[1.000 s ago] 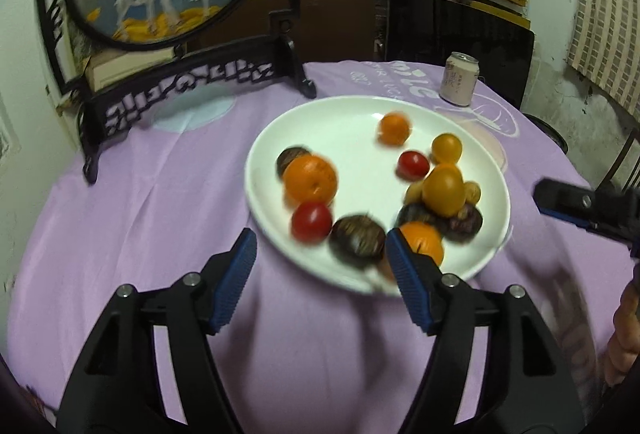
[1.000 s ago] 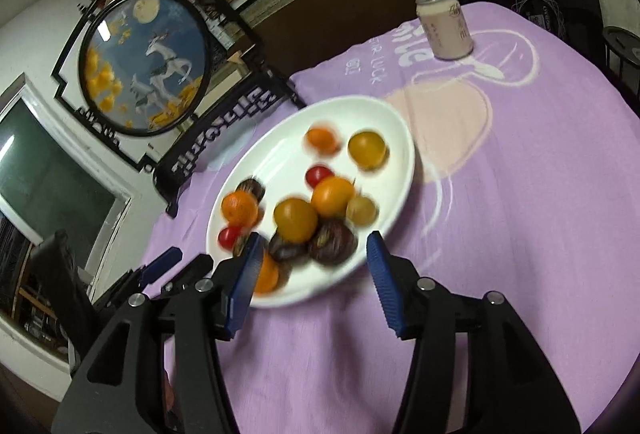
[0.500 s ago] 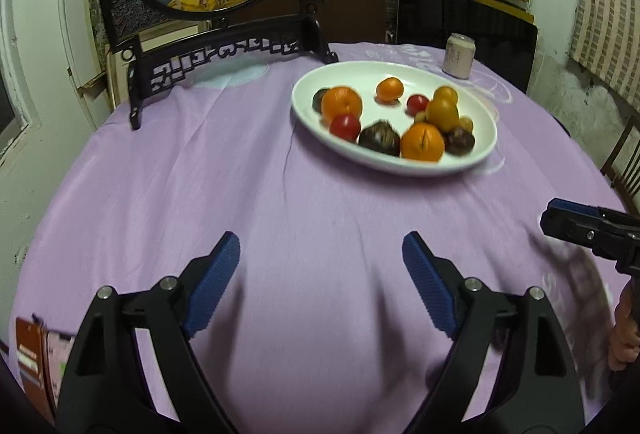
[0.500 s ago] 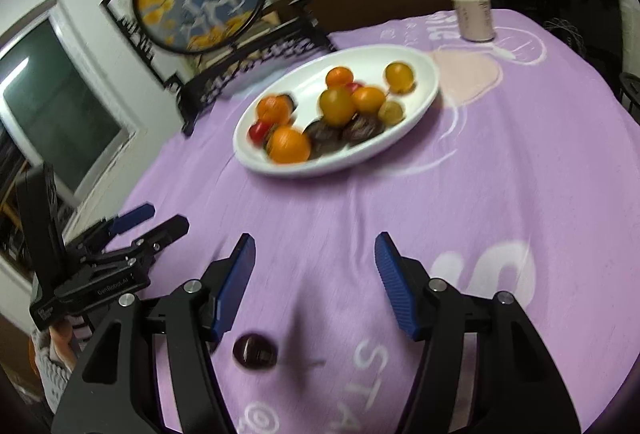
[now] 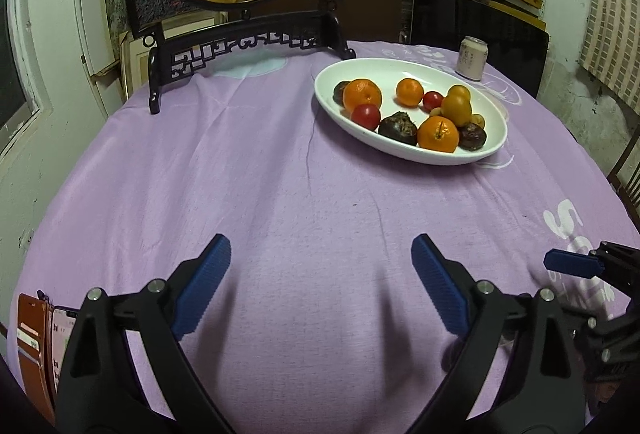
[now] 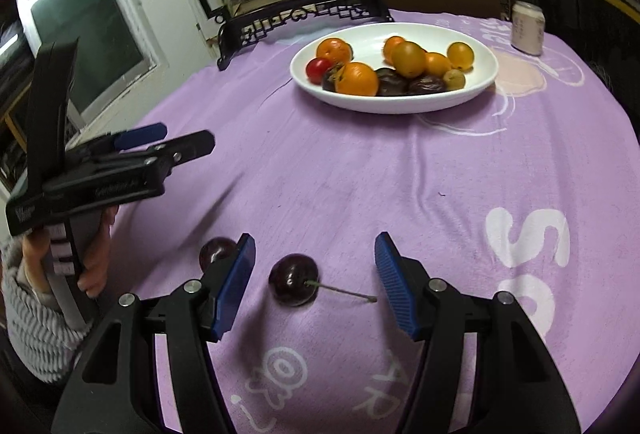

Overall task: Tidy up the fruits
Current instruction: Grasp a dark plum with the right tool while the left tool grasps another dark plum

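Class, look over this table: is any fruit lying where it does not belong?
Yes. Two dark cherries lie on the purple cloth, away from the white dish that holds the other fruit. One cherry, stem still on, sits between the fingers of the open right claw; the other cherry is partly hidden behind its left finger.

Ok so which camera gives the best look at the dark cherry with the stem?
The right wrist view: the stemmed cherry lies on the purple cloth between the open right gripper fingers, in full sight. The left wrist view doesn't show it at all.
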`<action>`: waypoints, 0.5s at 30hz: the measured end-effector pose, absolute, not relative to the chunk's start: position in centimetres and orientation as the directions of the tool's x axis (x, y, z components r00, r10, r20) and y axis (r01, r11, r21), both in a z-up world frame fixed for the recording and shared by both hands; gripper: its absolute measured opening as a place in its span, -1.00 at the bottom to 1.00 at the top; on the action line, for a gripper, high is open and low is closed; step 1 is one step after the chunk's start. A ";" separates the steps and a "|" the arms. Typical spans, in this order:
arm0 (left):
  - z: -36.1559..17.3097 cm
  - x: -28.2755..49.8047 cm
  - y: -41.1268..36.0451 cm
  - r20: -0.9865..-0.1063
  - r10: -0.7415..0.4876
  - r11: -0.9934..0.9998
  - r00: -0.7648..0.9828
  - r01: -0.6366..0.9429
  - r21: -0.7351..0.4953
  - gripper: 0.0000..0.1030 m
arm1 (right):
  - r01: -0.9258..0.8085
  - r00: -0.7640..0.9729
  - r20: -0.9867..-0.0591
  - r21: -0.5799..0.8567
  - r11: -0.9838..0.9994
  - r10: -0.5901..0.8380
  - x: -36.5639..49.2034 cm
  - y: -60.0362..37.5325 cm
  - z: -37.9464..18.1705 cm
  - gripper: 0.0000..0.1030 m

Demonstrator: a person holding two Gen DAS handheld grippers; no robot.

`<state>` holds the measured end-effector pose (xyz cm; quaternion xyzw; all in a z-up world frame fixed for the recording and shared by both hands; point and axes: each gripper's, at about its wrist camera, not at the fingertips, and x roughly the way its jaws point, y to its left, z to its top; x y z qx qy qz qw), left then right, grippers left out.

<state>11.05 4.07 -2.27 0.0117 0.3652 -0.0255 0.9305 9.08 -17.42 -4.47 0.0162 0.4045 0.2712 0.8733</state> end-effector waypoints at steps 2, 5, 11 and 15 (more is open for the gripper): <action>-2.3 11.0 4.0 -0.682 -0.035 0.998 0.731 0.057 0.010 0.84 | -0.470 0.527 -0.700 0.232 0.852 0.482 8.8 -17.1 -4.5 0.21; -2.4 11.0 3.8 -0.686 -0.035 0.998 0.727 0.064 0.017 0.86 | -0.477 0.531 -0.712 0.195 0.857 0.458 8.6 -16.7 -4.7 0.21; -2.5 11.0 3.6 -0.691 -0.030 0.997 0.723 0.069 0.030 0.87 | -0.493 0.533 -0.736 0.130 0.860 0.417 8.1 -15.8 -5.3 0.19; -2.5 11.0 3.6 -0.690 -0.030 0.997 0.723 0.070 0.030 0.87 | -0.527 0.527 -0.736 0.109 0.843 0.425 7.6 -15.1 -5.4 -0.12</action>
